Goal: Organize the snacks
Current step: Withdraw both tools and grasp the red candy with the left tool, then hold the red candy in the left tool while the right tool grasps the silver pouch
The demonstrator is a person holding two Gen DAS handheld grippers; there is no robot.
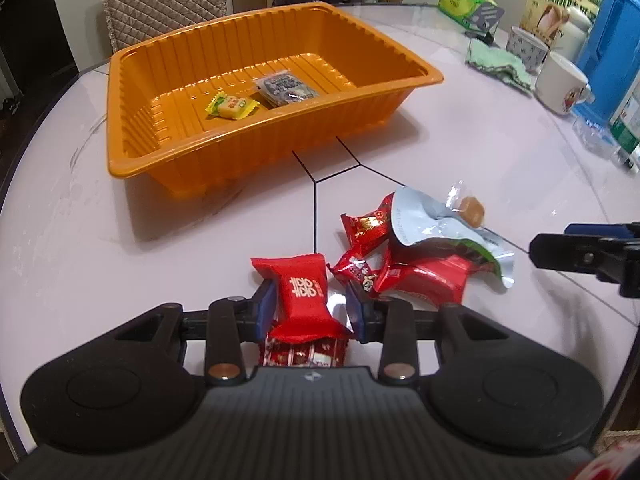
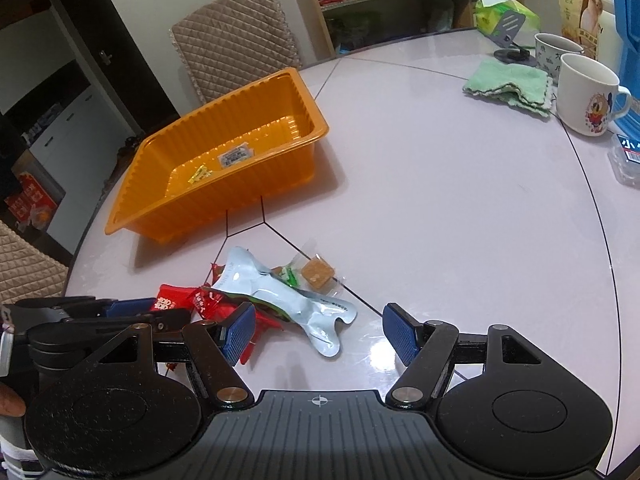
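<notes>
**Red candy sits between left jaws beside snack pile**

The left gripper (image 1: 310, 306) has its jaws on either side of a red candy (image 1: 303, 294); the left pad touches the wrapper, while a sliver of surface shows by the right pad, so a firm clench cannot be confirmed. The candy lies at the near edge of a small pile (image 1: 404, 248) of red packets, a grey pouch (image 2: 288, 300) and a brown sweet (image 2: 317, 274) in clear wrap.

The right gripper (image 2: 320, 332) hangs with jaws released and wide apart, the tail of the grey pouch lying between them and touching neither pad.

Beyond the pile stands an orange tray (image 1: 416, 80), holding 2 items: a yellow candy (image 1: 231, 106) and a grey packet (image 1: 286, 88). Bare surface (image 2: 440, 200) separates pile and tray, and more lies open to the right. Mugs (image 2: 586, 92), a green cloth (image 2: 508, 84) and boxes crowd the far right rim, well apart from the snacks.
</notes>
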